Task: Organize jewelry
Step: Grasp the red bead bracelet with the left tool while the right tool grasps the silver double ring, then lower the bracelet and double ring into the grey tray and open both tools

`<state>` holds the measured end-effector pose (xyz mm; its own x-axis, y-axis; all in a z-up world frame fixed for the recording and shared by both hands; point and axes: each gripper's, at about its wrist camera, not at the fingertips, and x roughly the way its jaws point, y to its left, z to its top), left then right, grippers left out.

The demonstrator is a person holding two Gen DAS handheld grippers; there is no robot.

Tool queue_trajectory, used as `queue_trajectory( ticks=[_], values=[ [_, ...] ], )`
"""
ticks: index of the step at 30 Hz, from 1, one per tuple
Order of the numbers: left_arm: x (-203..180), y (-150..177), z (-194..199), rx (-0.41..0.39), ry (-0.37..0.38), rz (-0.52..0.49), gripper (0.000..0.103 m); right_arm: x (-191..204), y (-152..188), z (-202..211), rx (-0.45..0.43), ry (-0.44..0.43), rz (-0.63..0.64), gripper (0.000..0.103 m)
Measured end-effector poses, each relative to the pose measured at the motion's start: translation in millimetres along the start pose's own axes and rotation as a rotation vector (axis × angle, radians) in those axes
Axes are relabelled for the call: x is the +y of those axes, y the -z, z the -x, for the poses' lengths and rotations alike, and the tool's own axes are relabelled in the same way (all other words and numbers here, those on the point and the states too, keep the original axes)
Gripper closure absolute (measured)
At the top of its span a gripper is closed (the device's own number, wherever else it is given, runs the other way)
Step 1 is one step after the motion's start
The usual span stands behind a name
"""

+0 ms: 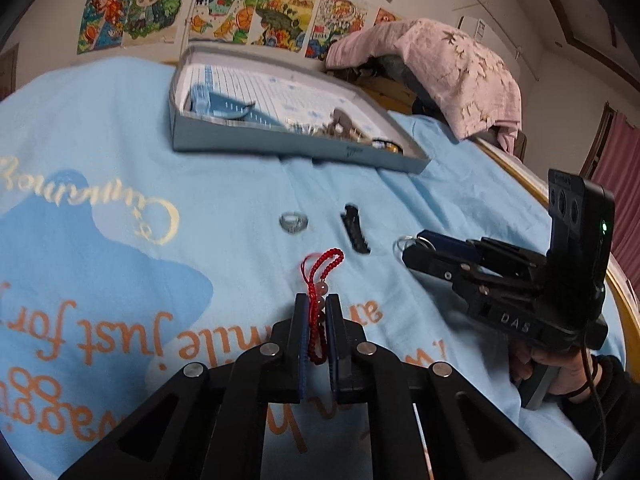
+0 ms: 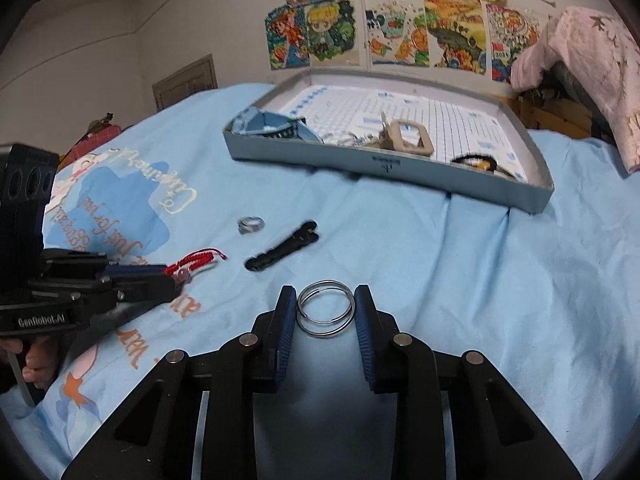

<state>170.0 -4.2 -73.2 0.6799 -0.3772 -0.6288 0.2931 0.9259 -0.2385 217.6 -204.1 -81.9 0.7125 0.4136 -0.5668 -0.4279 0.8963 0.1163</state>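
Gripping a red beaded bracelet (image 1: 320, 300), the left claw (image 1: 318, 312) has its jaws drawn narrow, the cord and pinkish beads caught between the blue pads (image 1: 301, 340) while the loop end trails ahead of the tips onto the light-blue bed cover (image 1: 120, 168). The right claw (image 2: 326, 308) is partly closed around two silver hoop rings (image 2: 326, 307) lying flat on the cover; the rings sit between the pads, touching or nearly touching both. Ahead of the left claw lie a small silver ring (image 1: 294, 222) and, just to its right, a black hair clip (image 1: 354, 232). Farther ahead of both claws rests a shallow grey box lid (image 2: 384, 162) holding a tan buckle (image 2: 408, 142), a black hair tie (image 2: 476, 160) and other small pieces. Beside the left claw, the right one is seen in profile, a hand (image 1: 560, 372) on its handle.
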Motion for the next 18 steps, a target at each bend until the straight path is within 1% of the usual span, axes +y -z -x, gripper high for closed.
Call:
queue_trajectory(
  ticks=[4, 7, 11, 18],
  values=[
    [-8.2, -16.3, 9.3, -0.049, -0.010, -0.036, 0.095, 0.7, -10.0, 9.3, -0.042, -0.009, 0.010, 0.077],
    [-11.4, -33.8, 8.6, -0.072, -0.008, -0.054, 0.095, -0.4, -18.3, 12.9, -0.066, -0.008, 0.020, 0.077],
    [-5.0, -64.3, -2.4, -0.099, 0.008, -0.021, 0.095, -6.4, -32.2, 13.7, -0.090, -0.006, 0.022, 0.077],
    [9.5, -116.1, -36.9, -0.144, 0.017, 0.031, 0.095, -26.7, -67.4, 6.9, -0.139, 0.049, 0.027, 0.077]
  ],
)
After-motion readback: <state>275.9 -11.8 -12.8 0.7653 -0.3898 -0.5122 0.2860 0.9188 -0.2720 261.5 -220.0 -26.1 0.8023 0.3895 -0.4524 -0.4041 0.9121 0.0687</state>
